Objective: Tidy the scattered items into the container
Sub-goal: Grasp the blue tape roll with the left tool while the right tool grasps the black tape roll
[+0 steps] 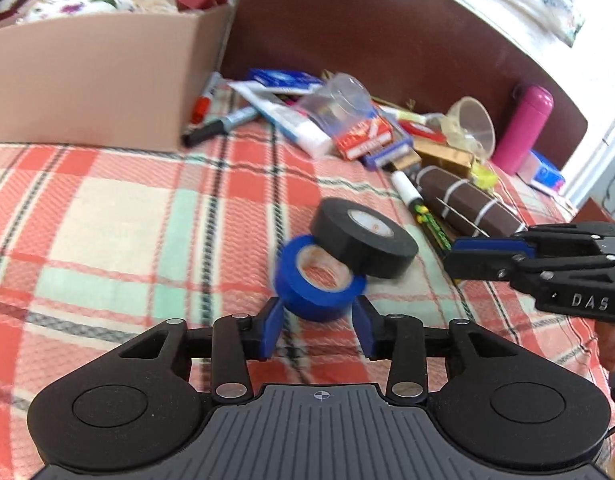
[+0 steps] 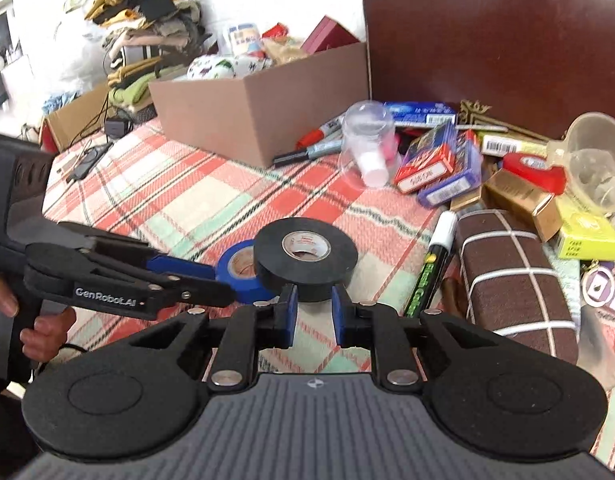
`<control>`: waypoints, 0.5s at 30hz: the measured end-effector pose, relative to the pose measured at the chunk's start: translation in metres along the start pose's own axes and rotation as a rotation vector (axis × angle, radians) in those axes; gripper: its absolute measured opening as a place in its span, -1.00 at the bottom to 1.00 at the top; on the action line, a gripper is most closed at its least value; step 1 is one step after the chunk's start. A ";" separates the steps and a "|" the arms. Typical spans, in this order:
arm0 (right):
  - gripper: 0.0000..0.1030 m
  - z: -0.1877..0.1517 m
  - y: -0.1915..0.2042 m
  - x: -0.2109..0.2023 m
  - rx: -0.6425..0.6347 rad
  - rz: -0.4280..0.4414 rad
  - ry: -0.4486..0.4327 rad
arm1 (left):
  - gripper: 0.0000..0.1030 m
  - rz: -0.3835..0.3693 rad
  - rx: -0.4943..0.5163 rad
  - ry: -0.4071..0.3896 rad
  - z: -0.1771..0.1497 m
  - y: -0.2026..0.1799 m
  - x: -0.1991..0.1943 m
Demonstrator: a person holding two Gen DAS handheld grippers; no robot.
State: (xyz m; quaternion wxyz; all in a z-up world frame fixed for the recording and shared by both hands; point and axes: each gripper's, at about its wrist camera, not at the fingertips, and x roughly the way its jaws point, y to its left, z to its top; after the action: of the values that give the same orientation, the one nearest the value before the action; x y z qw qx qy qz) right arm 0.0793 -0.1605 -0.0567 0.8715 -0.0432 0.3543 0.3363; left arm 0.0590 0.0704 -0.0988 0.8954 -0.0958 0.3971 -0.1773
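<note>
A blue tape roll [image 1: 317,280] lies on the plaid cloth with a black tape roll [image 1: 363,242] leaning on its far edge. My left gripper [image 1: 318,312] has its blue fingers closed against the blue roll's sides. In the right wrist view the black roll [image 2: 305,258] sits just ahead of my right gripper [image 2: 313,300], whose fingers stand slightly apart just short of it. The blue roll [image 2: 239,268] shows there beside the left gripper's fingers [image 2: 179,266]. The cardboard box [image 2: 259,108] stands at the back, holding several items.
A pile of clutter lies ahead right: a clear cup [image 2: 365,136], markers [image 2: 431,264], card boxes [image 2: 431,164], a brown checked case [image 2: 515,280], a pink bottle [image 1: 525,128]. A dark chair back [image 2: 499,40] stands behind. Clothes are heaped at the far left.
</note>
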 end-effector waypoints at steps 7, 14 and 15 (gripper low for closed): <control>-0.58 0.004 -0.011 0.015 0.067 -0.026 0.004 | 0.22 0.012 -0.003 -0.017 0.011 0.003 0.003; -0.57 0.018 -0.017 0.045 0.097 -0.037 0.017 | 0.22 0.042 0.024 -0.008 0.020 0.004 0.015; -0.54 0.019 -0.018 0.049 0.102 -0.036 0.021 | 0.22 0.049 0.023 0.001 0.020 0.005 0.017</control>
State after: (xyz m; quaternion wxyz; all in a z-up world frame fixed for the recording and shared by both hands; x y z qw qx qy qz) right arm 0.1271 -0.1416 -0.0772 0.8747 -0.0085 0.3792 0.3016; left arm 0.0860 0.0684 -0.0984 0.9002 -0.0754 0.3979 -0.1599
